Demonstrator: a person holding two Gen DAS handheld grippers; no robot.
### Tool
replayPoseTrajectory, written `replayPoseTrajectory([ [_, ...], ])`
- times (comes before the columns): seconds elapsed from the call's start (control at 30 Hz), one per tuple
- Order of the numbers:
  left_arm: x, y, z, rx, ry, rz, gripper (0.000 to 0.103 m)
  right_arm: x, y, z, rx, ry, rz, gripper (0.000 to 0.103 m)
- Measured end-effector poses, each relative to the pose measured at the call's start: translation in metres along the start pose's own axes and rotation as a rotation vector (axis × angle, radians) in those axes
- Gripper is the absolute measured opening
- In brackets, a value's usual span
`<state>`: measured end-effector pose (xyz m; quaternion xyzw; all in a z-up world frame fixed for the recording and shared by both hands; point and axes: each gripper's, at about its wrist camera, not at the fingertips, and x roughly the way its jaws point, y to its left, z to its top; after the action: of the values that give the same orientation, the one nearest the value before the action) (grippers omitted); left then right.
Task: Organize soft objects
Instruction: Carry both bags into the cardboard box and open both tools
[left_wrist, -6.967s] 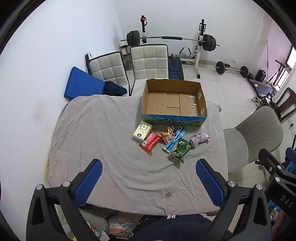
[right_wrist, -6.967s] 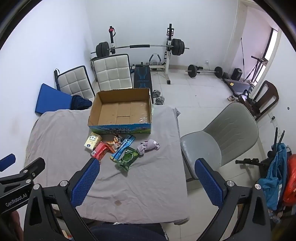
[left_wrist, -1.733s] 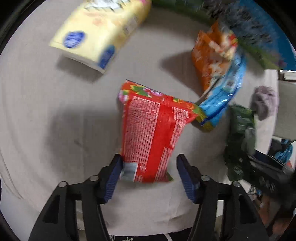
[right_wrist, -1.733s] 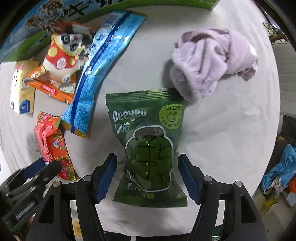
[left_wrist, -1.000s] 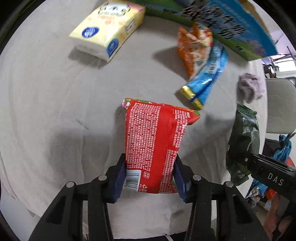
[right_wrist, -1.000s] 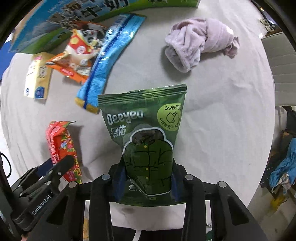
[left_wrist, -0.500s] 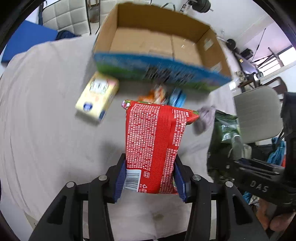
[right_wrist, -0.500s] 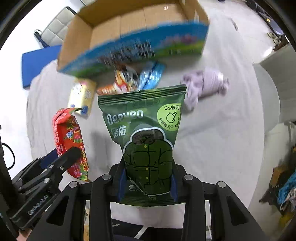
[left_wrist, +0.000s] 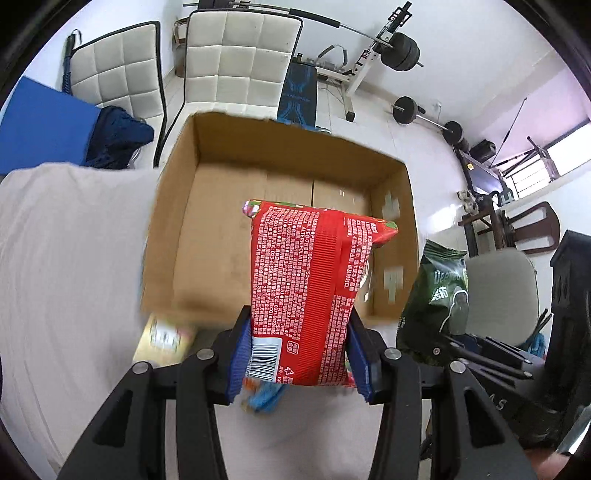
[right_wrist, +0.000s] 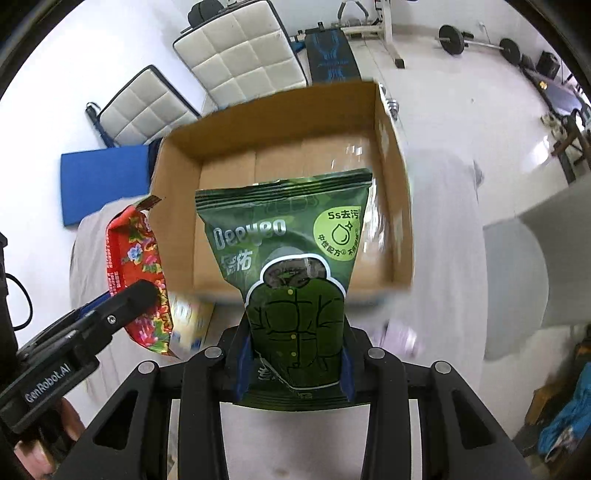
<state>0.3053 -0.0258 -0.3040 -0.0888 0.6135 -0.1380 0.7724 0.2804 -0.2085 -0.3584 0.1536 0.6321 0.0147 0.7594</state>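
Both packets lifted over cardboard box (left_wrist: 280, 155): left tool (left_wrist: 299, 354) clamps red packet (left_wrist: 306, 288), right tool (right_wrist: 295, 363) green packet (right_wrist: 291, 280).

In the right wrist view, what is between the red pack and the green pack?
Mostly the left part of the cardboard box; lower down, a blurred yellow pack on the cloth. The red pack and green pack do not touch.

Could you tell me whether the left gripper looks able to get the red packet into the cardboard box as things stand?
Probably yes. The left gripper holds the red packet in front of the open cardboard box, whose floor looks bare. The green packet in the right gripper hangs off to the side.
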Motion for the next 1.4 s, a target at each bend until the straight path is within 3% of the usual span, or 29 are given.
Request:
replayPoseTrajectory([
  [0.3, 0.086, -0.005, 0.078, -0.057, 0.124, -0.028, 0.044, 0.075, -0.015, 0.096, 0.042, 0.08, -0.03, 0.039],
  [0.53, 0.148, 0.002, 0.113, -0.088, 0.234, -0.007, 0.044, 0.127, -0.022, 0.133, 0.06, 0.134, -0.049, 0.039],
  [0.7, 0.17, -0.001, 0.123, -0.066, 0.262, 0.032, 0.044, 0.159, -0.028, 0.149, 0.061, 0.149, -0.062, 0.039],
  [0.97, 0.186, -0.003, 0.128, -0.069, 0.32, 0.013, 0.045, 0.186, -0.032, 0.162, 0.043, 0.145, -0.107, 0.044],
  [1.03, 0.185, -0.005, 0.124, -0.067, 0.339, 0.023, 0.045, 0.19, -0.035, 0.163, 0.059, 0.157, -0.108, 0.062],
  [1.1, 0.179, -0.008, 0.122, -0.057, 0.332, 0.04, 0.046, 0.193, -0.037, 0.163, 0.065, 0.168, -0.095, 0.063],
  [1.2, 0.166, -0.01, 0.121, -0.026, 0.312, 0.079, 0.057, 0.195, -0.034, 0.162, 0.046, 0.178, -0.097, 0.067],
  [1.37, 0.133, -0.012, 0.114, 0.009, 0.247, 0.139, 0.058, 0.185, -0.021, 0.151, 0.014, 0.17, -0.102, 0.079],
  [1.4, 0.127, -0.013, 0.112, 0.011, 0.235, 0.144, 0.065, 0.183, -0.019, 0.148, 0.01, 0.169, -0.102, 0.08],
])
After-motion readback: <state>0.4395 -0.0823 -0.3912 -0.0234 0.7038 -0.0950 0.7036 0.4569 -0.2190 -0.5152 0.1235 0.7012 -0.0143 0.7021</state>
